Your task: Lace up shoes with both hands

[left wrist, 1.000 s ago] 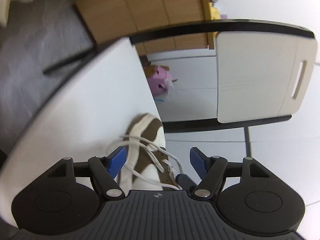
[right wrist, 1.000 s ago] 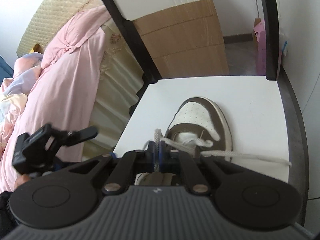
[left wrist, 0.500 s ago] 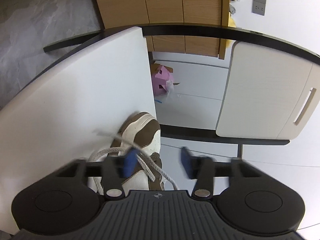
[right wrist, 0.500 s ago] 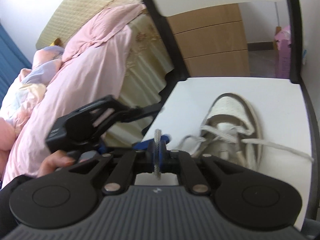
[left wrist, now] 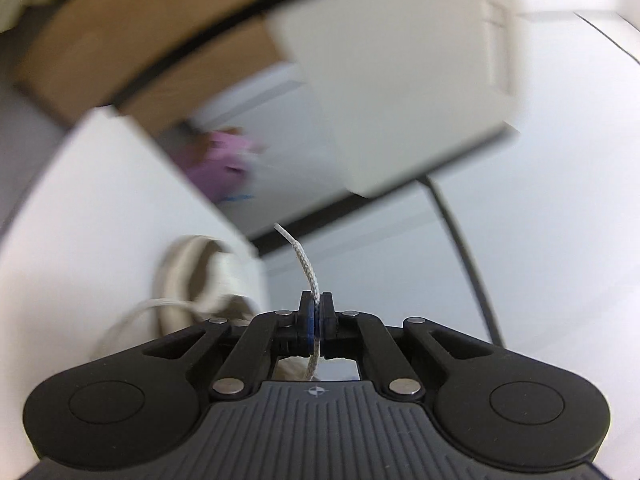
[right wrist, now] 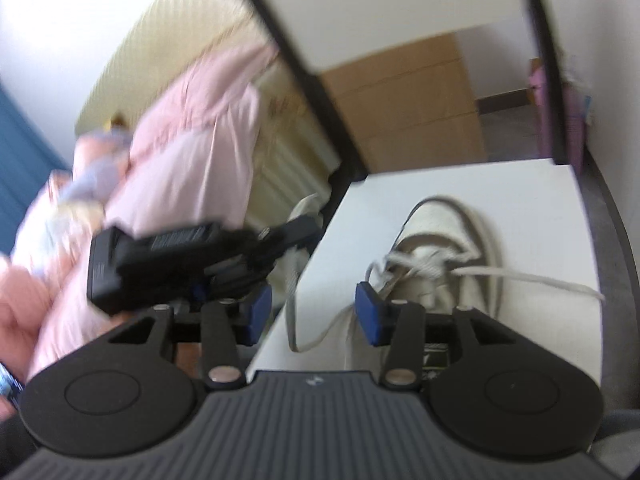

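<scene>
Your right gripper [right wrist: 314,314] fills the bottom of the frame, its blue-padded fingers [right wrist: 367,312] spread apart with nothing between them. Right of centre, the shoe [right wrist: 452,240] sits on the white table [right wrist: 536,208]. One lace [right wrist: 528,278] runs toward the right edge; another loops down between your fingers. Your left gripper [right wrist: 192,256] blurs across the left side, before the pink bedding [right wrist: 192,160].

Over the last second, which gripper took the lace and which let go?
A handover. The left gripper, open over the shoe a second ago, has shut on a lace end, which sticks out past its fingertips. The right gripper, shut on a lace before, is now open and holds nothing. The shoe stays on the white table, one lace end trailing right.
</scene>
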Motion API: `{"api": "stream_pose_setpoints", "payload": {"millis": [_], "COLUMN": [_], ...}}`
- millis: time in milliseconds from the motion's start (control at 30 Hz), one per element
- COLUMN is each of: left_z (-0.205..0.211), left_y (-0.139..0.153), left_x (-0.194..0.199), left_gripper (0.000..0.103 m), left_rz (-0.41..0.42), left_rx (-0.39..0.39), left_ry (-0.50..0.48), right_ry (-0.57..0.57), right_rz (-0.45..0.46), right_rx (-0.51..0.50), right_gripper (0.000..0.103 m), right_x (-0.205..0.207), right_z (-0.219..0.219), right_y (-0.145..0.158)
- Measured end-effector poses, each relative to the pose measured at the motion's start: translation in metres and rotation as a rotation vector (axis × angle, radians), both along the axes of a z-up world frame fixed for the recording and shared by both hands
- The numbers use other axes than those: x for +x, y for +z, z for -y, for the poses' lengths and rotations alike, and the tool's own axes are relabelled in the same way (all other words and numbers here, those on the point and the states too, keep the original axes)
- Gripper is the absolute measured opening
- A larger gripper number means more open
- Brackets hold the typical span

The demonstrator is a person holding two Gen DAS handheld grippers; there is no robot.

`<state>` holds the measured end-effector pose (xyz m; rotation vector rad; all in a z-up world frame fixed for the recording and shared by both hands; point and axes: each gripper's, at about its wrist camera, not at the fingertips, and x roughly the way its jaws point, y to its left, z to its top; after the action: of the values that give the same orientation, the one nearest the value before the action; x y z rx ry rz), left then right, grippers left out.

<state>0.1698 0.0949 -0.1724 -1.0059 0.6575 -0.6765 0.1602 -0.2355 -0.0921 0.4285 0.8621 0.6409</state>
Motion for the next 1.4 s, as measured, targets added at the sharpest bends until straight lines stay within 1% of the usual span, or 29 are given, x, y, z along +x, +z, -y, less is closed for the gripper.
{"api": "stream_pose_setpoints", "payload": {"millis": [100, 233, 267, 333, 500, 533, 567, 600, 833, 867, 900, 933, 967, 1000, 1133, 1267, 1300, 1367, 1400], "left_z": [0.011, 0.028, 0.032, 0.036, 0.037, 0.038, 0.038, 0.037, 0.037, 0.038, 0.039, 0.04, 0.043, 0.043, 0.042, 0.04, 0.039, 0.039, 0.038], "left_y": [0.013, 0.024, 0.025, 0.026, 0.027, 0.027, 0.026, 0.026, 0.026, 0.026, 0.026, 0.026, 0.026, 0.027, 0.029, 0.031, 0.031, 0.031, 0.03], "left_x": [-0.007, -0.017, -0.019, -0.021, -0.024, -0.024, -0.024, -0.024, -0.024, -0.024, -0.023, -0.023, -0.021, -0.021, -0.023, -0.024, -0.024, -0.024, -0.023], "left_gripper": [0.003, 0.003, 0.003, 0.003, 0.003, 0.003, 0.003, 0.003, 0.006, 0.01, 0.021, 0.027, 0.037, 0.038, 0.038, 0.036, 0.035, 0.026, 0.024], "left_rz": [0.095, 0.17, 0.178, 0.186, 0.191, 0.192, 0.191, 0.189, 0.19, 0.189, 0.188, 0.188, 0.191, 0.196, 0.214, 0.235, 0.239, 0.239, 0.235], "left_rx": [0.0, 0.06, 0.073, 0.096, 0.106, 0.106, 0.107, 0.109, 0.129, 0.134, 0.141, 0.148, 0.152, 0.155, 0.153, 0.142, 0.138, 0.143, 0.148], "left_ry": [-0.094, -0.199, -0.214, -0.232, -0.25, -0.252, -0.253, -0.252, -0.237, -0.235, -0.231, -0.226, -0.22, -0.212, -0.188, -0.167, -0.162, -0.15, -0.144], "right_ry": [-0.073, -0.114, -0.117, -0.117, -0.117, -0.117, -0.117, -0.119, -0.124, -0.125, -0.125, -0.126, -0.125, -0.125, -0.124, -0.118, -0.116, -0.114, -0.112], "right_rz": [-0.041, -0.183, -0.204, -0.232, -0.301, -0.314, -0.328, -0.332, -0.279, -0.27, -0.26, -0.252, -0.246, -0.241, -0.22, -0.225, -0.228, -0.234, -0.237], "right_rx": [0.108, 0.313, 0.331, 0.338, 0.355, 0.359, 0.362, 0.365, 0.337, 0.331, 0.325, 0.32, 0.316, 0.312, 0.297, 0.3, 0.302, 0.309, 0.312], "right_gripper": [0.049, 0.049, 0.049, 0.046, 0.027, 0.017, 0.004, 0.003, 0.003, 0.003, 0.003, 0.003, 0.003, 0.003, 0.003, 0.003, 0.003, 0.003, 0.003], "right_x": [0.007, 0.027, 0.031, 0.037, 0.054, 0.057, 0.06, 0.061, 0.056, 0.055, 0.054, 0.053, 0.052, 0.051, 0.047, 0.048, 0.047, 0.047, 0.046], "right_z": [0.025, 0.042, 0.042, 0.038, 0.028, 0.026, 0.023, 0.023, 0.019, 0.019, 0.018, 0.018, 0.018, 0.018, 0.017, 0.02, 0.02, 0.02, 0.02], "right_y": [0.006, 0.0, -0.002, -0.004, -0.011, -0.013, -0.014, -0.015, -0.006, -0.004, -0.002, -0.001, 0.0, 0.001, 0.002, -0.004, -0.006, -0.008, -0.009]}}
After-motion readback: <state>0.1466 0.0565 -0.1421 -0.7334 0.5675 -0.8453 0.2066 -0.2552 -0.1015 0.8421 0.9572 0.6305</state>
